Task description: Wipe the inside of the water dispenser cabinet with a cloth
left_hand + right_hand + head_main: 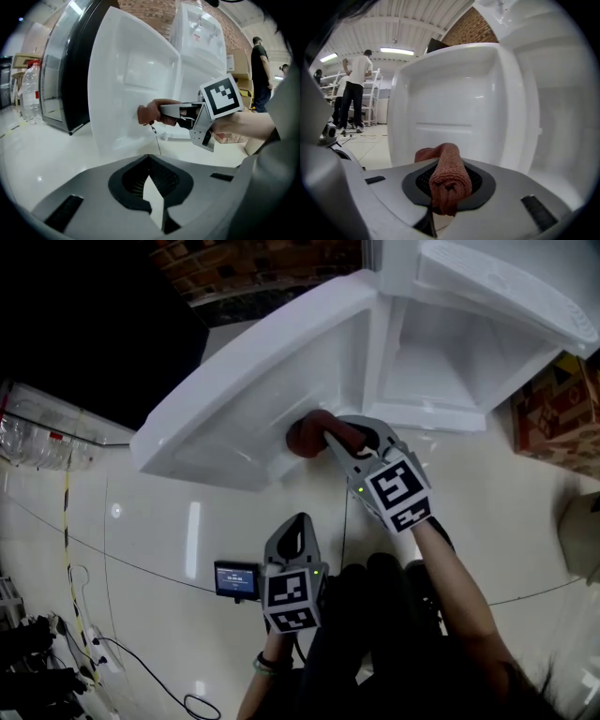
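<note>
Where the jaws of the right gripper (449, 182) come together, a rolled reddish-brown terry cloth (449, 164) is clamped between them, its far end sticking out past the tips. In the head view the right gripper (339, 439) is held forward, and the cloth (309, 434) is laid against the lower part of the swung-open white plastic cabinet door (244, 390). Seen from the left gripper view, the cloth (147, 114) appears to be touching the recessed inner face of that door (126, 70), low down and near its middle.

The left gripper (149, 180) is carried with its jaws drawn together at the tips and nothing gripped between them. In the head view it (296, 538) is held back, nearer the person and well apart from the door.

To the right of the door, the white water dispenser cabinet (450, 352) is seen with its interior exposed. From the right gripper view the door's moulded inner panel (454, 98) fills the middle, and the cabinet's side (553, 103) is seen at the right.

On the glossy pale floor (169, 521) a small black device with a lit screen (236, 579) is set just left of the left gripper. Clear plastic bottles (28, 442) are lined up at the far left, and black cables (122, 652) are trailed across the lower left. A black appliance with a glass front (65, 70) is stood left of the door. A person in a white shirt (356, 89) is seen in the background by white shelving.
</note>
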{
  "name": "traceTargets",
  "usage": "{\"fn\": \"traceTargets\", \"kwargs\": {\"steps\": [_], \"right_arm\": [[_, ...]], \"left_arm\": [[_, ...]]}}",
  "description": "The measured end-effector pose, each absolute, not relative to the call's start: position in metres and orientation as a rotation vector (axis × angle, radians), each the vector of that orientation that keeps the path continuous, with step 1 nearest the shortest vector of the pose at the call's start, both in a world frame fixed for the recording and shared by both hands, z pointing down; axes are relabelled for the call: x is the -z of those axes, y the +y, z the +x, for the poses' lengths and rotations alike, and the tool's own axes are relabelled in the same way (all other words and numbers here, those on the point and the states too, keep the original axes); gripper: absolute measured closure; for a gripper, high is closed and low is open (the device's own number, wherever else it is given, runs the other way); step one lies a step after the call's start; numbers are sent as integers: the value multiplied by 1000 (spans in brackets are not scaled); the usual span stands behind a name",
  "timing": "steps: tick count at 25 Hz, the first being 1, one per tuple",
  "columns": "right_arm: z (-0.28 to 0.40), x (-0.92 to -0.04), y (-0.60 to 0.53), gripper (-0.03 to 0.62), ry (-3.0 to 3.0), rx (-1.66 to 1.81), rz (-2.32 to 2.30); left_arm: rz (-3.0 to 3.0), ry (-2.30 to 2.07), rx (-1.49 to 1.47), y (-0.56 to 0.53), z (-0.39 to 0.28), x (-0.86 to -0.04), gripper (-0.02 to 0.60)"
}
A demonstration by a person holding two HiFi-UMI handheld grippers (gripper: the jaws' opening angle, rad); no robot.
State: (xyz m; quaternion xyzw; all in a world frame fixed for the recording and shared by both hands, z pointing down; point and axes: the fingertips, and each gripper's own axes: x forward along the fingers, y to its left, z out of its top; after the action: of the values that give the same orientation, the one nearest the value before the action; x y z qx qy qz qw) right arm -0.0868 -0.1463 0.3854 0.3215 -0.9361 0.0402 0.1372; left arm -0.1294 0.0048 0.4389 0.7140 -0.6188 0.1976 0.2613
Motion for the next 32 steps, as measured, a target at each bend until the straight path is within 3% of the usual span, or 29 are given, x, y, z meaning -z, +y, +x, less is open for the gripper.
{"fn": "traceTargets", "kwargs": {"steps": [5,9,18,23,32], "right_arm": [[-21,-404,-183,517,-2588,-193,1188],[-18,-407,-182,517,-2578,-204,1197],[-148,-376,-66,517,-2853,-111,590],[-183,-410,-38,517,-2800,-97,385],[-106,-452,-129,517,-2596,-233,818]], "left_arm": [[1924,-1681,-534,6,-134,-439,592],[1918,-1685,-534,7,-136,-439,592],[1898,-1684,-533,11,-138,-446,592],[1887,-1689,-525,13,-142,-447,592],[1868,-1698,-518,14,-150,-450,592]]}}
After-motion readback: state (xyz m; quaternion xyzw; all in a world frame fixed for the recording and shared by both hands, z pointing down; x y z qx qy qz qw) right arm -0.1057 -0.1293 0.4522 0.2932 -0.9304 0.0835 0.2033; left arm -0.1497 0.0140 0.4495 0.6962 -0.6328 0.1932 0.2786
